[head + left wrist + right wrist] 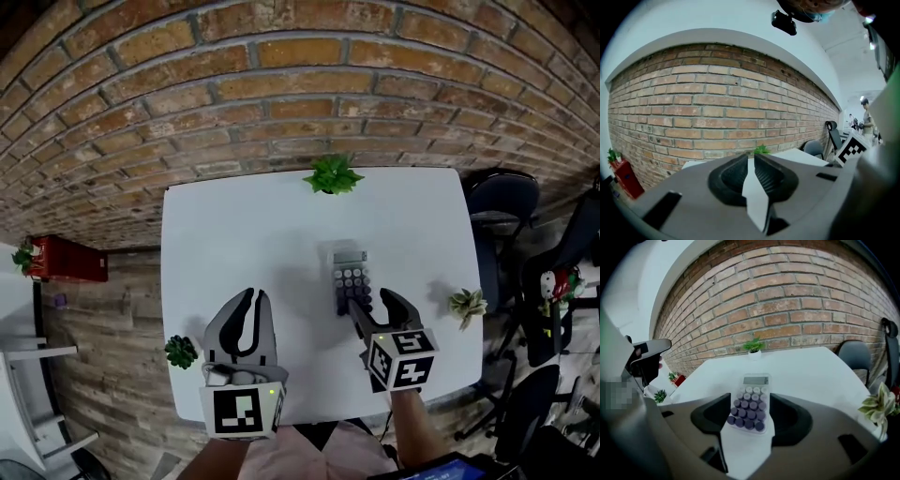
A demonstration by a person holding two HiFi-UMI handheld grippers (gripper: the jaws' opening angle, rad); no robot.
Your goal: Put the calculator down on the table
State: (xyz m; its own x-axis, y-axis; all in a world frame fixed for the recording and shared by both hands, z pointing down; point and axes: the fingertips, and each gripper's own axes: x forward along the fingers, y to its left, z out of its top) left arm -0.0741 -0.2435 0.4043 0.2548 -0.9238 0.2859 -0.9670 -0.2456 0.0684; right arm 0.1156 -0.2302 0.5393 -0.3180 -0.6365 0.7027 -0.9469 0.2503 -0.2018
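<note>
White worktop (244, 234): calculator (350, 279) lies flat, centre frame.
Right tongs (373, 300): spread wide around its lower end, not pressing.
Left tongs (253, 295): together, empty.
Risk: a crooked retreat could drag it.

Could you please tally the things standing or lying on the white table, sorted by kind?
Calculator: 1
Small plants: 3
Total: 4
</note>
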